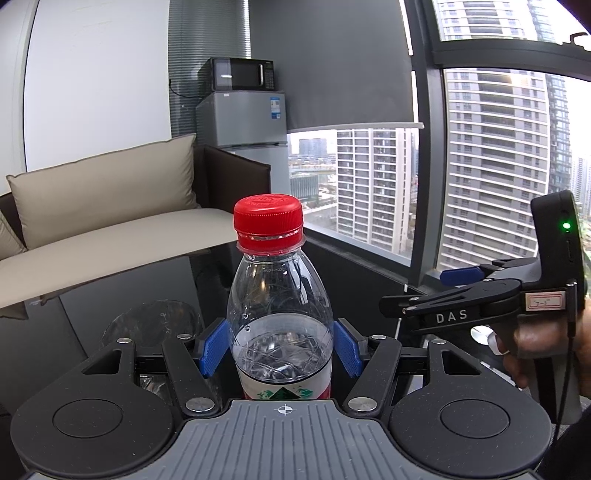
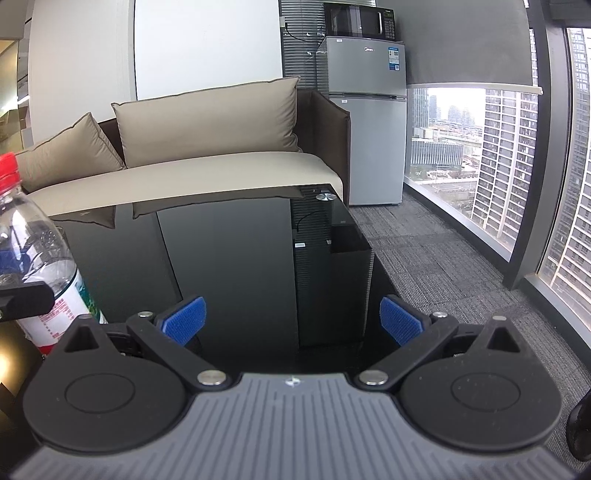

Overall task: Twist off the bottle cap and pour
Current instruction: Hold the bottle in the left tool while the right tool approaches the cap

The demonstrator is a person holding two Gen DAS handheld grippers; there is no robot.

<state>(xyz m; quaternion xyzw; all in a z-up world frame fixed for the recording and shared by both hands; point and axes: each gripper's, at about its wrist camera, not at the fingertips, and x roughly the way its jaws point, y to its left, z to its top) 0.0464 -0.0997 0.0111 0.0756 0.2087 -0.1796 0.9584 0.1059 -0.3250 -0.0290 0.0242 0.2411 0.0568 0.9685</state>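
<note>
A clear plastic water bottle [image 1: 280, 325] with a red cap [image 1: 268, 218] stands upright on the black glass table [image 1: 129, 288]. It is about half full. My left gripper [image 1: 280, 349] is shut on the bottle's body, its blue pads [image 1: 214, 347] pressed on both sides. A clear glass [image 1: 155, 325] stands on the table behind the left finger, partly hidden. My right gripper [image 2: 291, 319] is open and empty over the table, to the right of the bottle [image 2: 40, 266]. It also shows side-on in the left wrist view [image 1: 443, 291].
A beige sofa [image 2: 207, 158] runs along the table's far edge. A grey fridge [image 2: 365, 122] with a microwave [image 2: 360, 20] on top stands in the corner. Floor-to-ceiling windows [image 1: 495, 166] are on the right. The table's right edge [image 2: 369, 251] drops to grey carpet.
</note>
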